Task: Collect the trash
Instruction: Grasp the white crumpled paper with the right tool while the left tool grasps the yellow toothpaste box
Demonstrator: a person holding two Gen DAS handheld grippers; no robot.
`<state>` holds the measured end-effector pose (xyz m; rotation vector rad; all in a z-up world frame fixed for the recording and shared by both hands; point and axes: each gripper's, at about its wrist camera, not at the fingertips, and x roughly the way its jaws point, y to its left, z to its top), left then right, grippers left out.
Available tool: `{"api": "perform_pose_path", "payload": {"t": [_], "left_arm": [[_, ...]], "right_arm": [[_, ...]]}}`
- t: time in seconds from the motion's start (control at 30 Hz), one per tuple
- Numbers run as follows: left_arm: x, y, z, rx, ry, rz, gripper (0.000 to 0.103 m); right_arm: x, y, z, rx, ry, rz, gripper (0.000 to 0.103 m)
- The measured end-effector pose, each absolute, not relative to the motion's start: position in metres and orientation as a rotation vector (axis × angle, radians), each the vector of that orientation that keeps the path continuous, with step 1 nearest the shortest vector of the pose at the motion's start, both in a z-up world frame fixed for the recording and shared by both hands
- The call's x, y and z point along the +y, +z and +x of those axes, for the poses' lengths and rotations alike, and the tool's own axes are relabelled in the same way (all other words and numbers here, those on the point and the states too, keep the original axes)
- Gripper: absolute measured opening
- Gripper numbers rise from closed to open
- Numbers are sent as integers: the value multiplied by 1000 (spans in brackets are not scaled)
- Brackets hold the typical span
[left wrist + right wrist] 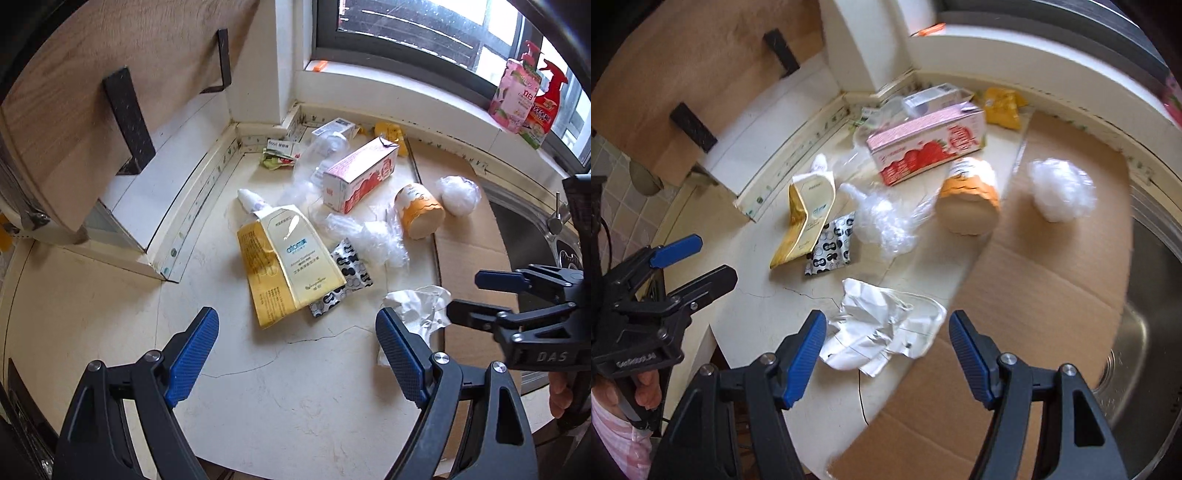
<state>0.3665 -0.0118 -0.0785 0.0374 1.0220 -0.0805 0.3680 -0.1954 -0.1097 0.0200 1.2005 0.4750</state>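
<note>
Trash lies scattered on a cream counter (pixel 266 387). A gold and cream box (pixel 284 258) lies on a black-and-white wrapper (pixel 351 277). Behind are a pink strawberry carton (pixel 360 177), an orange paper cup (pixel 419 210) on its side, clear plastic film (pixel 365 236) and a white plastic ball (pixel 460 195). Crumpled white paper (pixel 882 321) lies just ahead of my right gripper (pixel 888 354), which is open and empty. My left gripper (pixel 295 354) is open and empty, short of the gold box. The right gripper (pixel 476 295) also shows in the left wrist view, beside the paper (pixel 417 310).
Flattened cardboard (pixel 1052 295) covers the counter's right part, beside a steel sink (pixel 1145 332). A wooden shelf (pixel 92 92) on black brackets hangs at the left. Spray bottles (pixel 528 96) stand on the window sill. More wrappers (pixel 277 155) and a yellow bag (pixel 1001 107) lie in the back corner.
</note>
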Motion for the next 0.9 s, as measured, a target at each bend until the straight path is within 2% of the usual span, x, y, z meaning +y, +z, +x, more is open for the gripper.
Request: {"api": "perform_pose_path", "payload": {"t": [0.3, 0.57, 0.8, 0.9], "left_arm": [[12, -92, 360, 1049, -44, 29, 86], [23, -102, 372, 1065, -63, -35, 86], [14, -107, 410, 1063, -89, -60, 87], [9, -115, 437, 1094, -103, -85, 91]], "right_arm": [[-159, -157, 370, 1273, 474, -110, 71], [-146, -167, 371, 1265, 488, -109, 71], [-145, -165, 368, 1231, 533, -117, 56], [-147, -162, 369, 1234, 557, -94, 54]]}}
